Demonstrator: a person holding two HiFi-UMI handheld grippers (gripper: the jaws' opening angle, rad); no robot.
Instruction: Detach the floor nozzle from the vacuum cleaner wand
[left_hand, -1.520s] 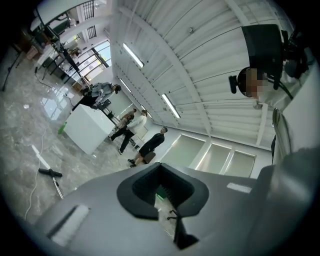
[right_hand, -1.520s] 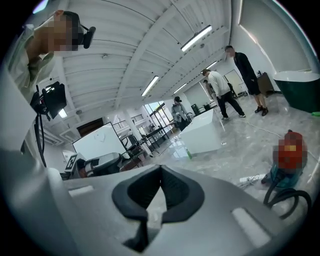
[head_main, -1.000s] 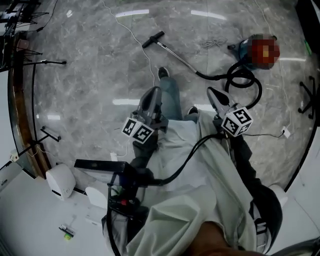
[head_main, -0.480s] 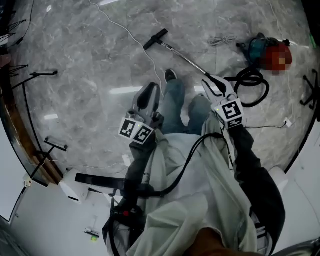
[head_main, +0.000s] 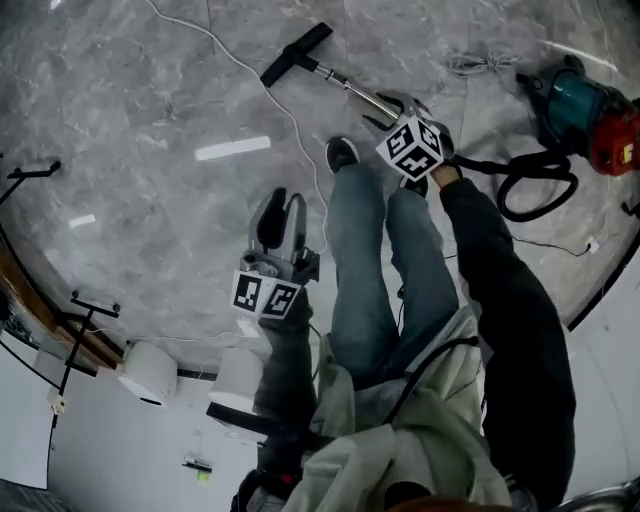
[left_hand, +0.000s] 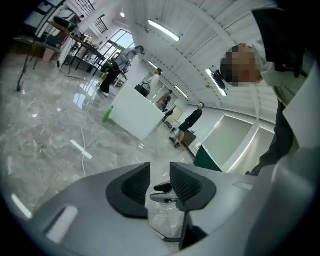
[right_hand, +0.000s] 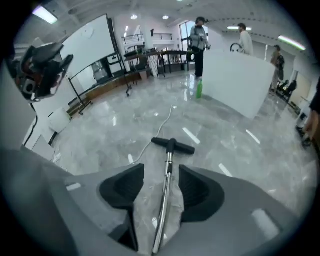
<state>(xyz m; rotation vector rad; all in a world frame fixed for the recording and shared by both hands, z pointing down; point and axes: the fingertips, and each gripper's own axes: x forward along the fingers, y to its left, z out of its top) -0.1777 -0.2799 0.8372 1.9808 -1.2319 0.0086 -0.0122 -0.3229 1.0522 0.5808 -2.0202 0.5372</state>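
Only the head view shows the vacuum canister (head_main: 585, 105).

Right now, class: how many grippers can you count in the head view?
2. The left gripper, nothing between its jaws, is over the floor beside the person's left leg; the right gripper straddles the vacuum wand. Both have just been opening.
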